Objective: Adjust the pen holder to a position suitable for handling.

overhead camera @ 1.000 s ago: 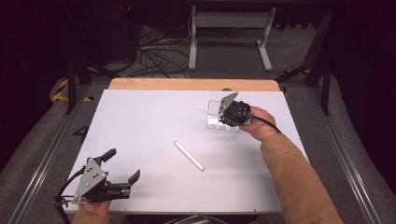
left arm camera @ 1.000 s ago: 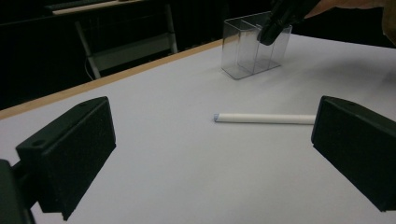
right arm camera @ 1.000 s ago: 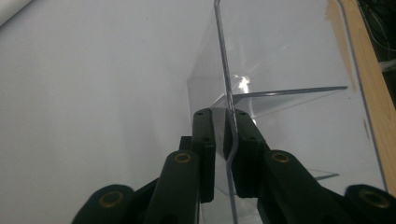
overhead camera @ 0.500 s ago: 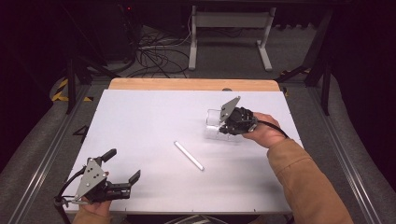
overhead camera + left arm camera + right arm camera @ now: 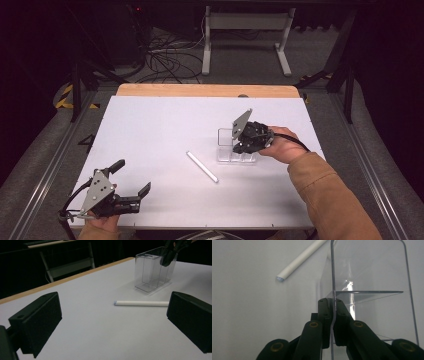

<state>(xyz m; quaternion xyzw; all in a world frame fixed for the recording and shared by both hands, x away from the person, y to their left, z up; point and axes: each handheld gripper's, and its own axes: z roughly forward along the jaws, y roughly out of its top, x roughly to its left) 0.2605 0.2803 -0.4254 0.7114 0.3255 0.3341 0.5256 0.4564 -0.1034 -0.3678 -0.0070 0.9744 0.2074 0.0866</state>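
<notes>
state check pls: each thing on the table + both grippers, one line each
clear plastic box: upright on the table, compartments look empty, one wall pinched by the right gripper
white tube: lying flat on the table, loose, apart from the box
right gripper: shut on the box wall
left gripper: open, holding nothing, low at the near edge of the table
</notes>
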